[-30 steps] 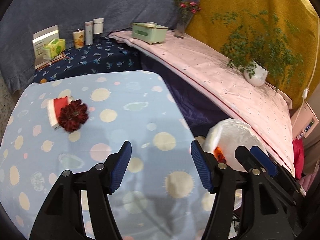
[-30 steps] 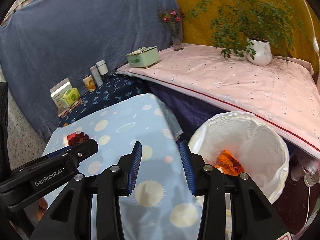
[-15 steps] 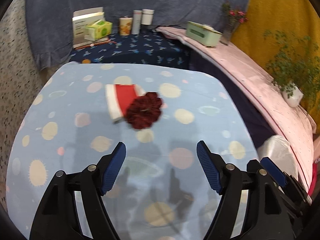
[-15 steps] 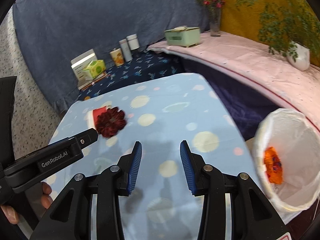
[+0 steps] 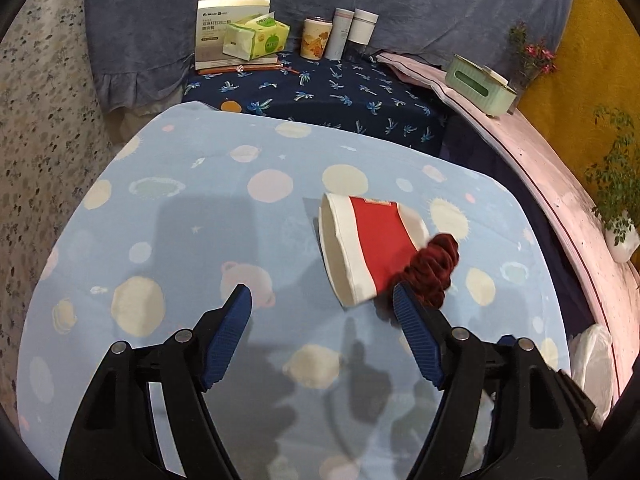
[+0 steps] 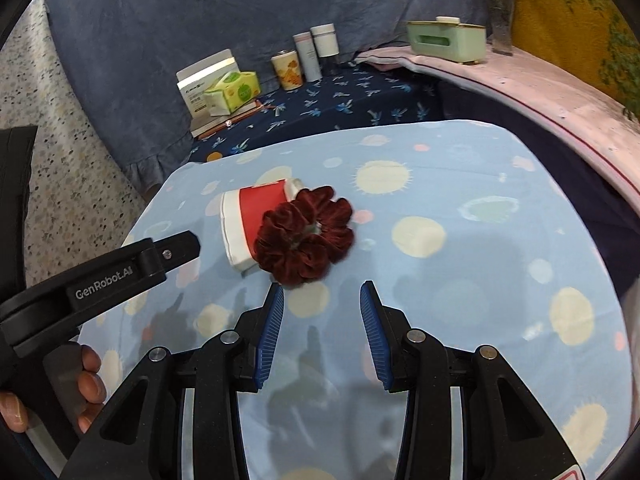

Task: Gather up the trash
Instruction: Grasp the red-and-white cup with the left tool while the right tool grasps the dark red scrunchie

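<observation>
We held both claws spread, empty; scrunchie [image 6: 305,236] at 11 o'clock of right claw [image 6: 322,334], nearer than left claw [image 5: 322,334]; flattened paper cup [image 5: 370,246] touching behind.

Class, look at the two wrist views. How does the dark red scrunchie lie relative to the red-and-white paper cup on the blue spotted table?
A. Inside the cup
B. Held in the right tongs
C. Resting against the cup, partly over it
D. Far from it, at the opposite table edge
C: the dark red scrunchie overlaps the side of the tipped-over red-and-white paper cup, while the right tongs stand open and empty.
</observation>
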### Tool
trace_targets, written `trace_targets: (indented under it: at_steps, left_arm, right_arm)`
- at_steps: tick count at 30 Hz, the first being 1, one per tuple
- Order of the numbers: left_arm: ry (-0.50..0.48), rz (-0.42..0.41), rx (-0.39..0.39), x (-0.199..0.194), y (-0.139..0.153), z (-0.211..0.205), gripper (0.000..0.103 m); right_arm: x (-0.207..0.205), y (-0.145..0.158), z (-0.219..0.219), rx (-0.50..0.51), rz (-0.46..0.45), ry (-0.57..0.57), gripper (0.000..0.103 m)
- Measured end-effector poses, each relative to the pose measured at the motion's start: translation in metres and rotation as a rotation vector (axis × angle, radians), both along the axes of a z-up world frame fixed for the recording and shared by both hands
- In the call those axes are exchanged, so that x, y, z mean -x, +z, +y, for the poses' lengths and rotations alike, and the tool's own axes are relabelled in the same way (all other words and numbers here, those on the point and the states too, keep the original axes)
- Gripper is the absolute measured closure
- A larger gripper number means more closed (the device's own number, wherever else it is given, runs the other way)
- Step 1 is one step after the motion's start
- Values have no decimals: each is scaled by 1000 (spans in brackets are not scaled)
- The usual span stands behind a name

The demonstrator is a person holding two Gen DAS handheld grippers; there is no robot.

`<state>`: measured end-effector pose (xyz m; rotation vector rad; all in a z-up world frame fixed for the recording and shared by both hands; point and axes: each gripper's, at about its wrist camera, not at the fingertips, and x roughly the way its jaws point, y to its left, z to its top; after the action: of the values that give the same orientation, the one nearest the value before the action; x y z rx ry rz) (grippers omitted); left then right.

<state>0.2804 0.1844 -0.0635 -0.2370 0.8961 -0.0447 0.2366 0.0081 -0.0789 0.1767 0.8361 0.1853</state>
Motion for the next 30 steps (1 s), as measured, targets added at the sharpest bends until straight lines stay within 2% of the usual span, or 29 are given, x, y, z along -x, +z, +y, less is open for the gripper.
trace_targets:
  at_steps: [4,8,10,12,15,16,18,19,26,30]
  left_arm:
    - [-23,21,46,-23,-8,-1,40]
    - [-61,45,84,-41,-16,-6,51]
    - [-85,58,93,-47,-20,-10,59]
    - [-121,72,97,-52,-25,-15,75]
    - [-148,82,95,-55,-29,-19,87]
    - [-151,82,98,-56,-30,-19,87]
    - [-152,75,100,-54,-31,-19,90]
    - [-155,72,102,-53,-30,-20,91]
    - [-163,60,103,-41,-23,-29,98]
    - [-173,41,101,-26,-11,-39,100]
  right_arm:
    - [-19,-9,12,-7,12,23,64]
    - [-33,-16,22,-10,20,51,64]
    - [-38,-18,26,-10,19,62,64]
    - [-44,-21,29,-6,22,70,64]
    - [-51,-25,33,-8,22,81,64]
    - [-53,-27,34,-10,26,87,66]
    - [-56,-31,34,-13,34,94,87]
    - [-58,-34,34,-13,42,98,89]
    - [-44,-30,25,-23,35,98,97]
    - [-29,-22,15,-8,17,82,98]
